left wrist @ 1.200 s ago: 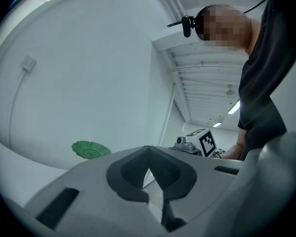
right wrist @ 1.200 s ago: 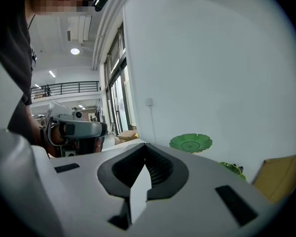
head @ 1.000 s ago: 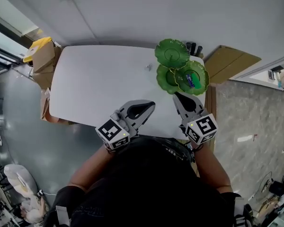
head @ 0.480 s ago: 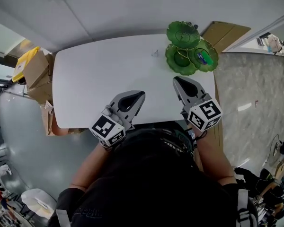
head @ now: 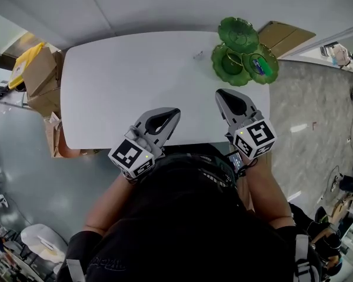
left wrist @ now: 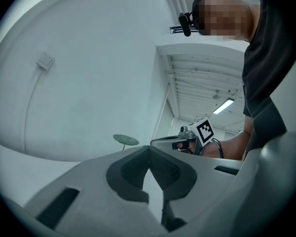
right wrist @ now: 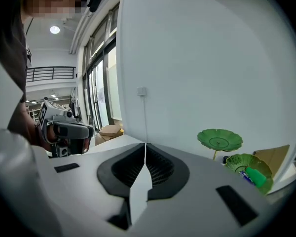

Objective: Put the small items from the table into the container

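My right claw [head: 220, 93] clenched, empty; left claw [head: 175, 111] likewise. Small item [head: 198, 55] on table [head: 117, 87], well ahead of right claw; green dish container [head: 219, 60] ahead, slightly right. I judge: open jaws early, approach low, pinch gently.

Container [head: 231, 64] on table [head: 135, 90], far right corner.

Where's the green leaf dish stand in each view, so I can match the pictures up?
Head view: the green leaf dish stand is at the top right, at the table's far right corner.
Left gripper view: one small dish of it shows just left of centre.
Right gripper view: right side, upper dish above a lower one.
Shared landmark: the white table it stands on.
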Demonstrator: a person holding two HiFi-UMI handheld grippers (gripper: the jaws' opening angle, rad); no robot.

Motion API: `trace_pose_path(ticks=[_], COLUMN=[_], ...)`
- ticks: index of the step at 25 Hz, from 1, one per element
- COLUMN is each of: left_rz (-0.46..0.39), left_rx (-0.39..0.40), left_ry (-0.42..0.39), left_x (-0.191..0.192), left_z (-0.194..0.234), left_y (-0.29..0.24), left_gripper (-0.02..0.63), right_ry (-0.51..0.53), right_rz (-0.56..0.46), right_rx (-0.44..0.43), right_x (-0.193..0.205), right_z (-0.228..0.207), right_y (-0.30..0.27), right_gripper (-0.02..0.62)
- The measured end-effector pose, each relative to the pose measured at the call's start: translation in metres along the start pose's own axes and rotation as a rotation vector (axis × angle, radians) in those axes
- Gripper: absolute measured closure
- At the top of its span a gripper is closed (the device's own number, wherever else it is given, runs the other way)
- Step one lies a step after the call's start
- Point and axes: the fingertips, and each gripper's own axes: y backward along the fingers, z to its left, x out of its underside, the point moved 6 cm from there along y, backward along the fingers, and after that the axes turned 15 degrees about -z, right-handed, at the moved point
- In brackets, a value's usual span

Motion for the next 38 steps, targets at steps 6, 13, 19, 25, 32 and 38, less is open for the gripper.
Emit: trace_pose_path(ticks=[6,13,19,25,32,38], left_rz=[0.006,0.036,0.056,0.065,0.063,0.061], left_rx=[-0.027,-0.049,-0.051,-0.075,-0.114,-0.159], left_ry=[0.0,0.023,0.044,0.061,0.08,0.096], left_x=[0.005,0.017,0.032,0.041,0.05,0.053], left_z=[0.015,0.03,0.034,0.044,0.054,0.063], left_y=[-0.01,-0.029,-0.047,-0.054,-0.055,-0.05], left_gripper=[0.6,0.6,0.6,0.6,0.6,0.6], right_ry=[-0.058,-0.056,-0.056,-0.087,-0.066,-0.048], right_rz=[0.032,0.079,0.12,0.18,0.281,0.374], right_rx=[-0.03,-0.047,-0.061,-0.039,0.07,0.114], right_x=[0.017,0.036,0.062,0.095,0.142,0.176], right_z=[-0.011,-0.036,-0.061,-0.084,-0.13,-0.155], right_y=[-0.026,-0.056,-0.084,-0.116,-0.159,-0.189], right_gripper=[0.577,0.575,0.562,0.466,0.416,0.39])
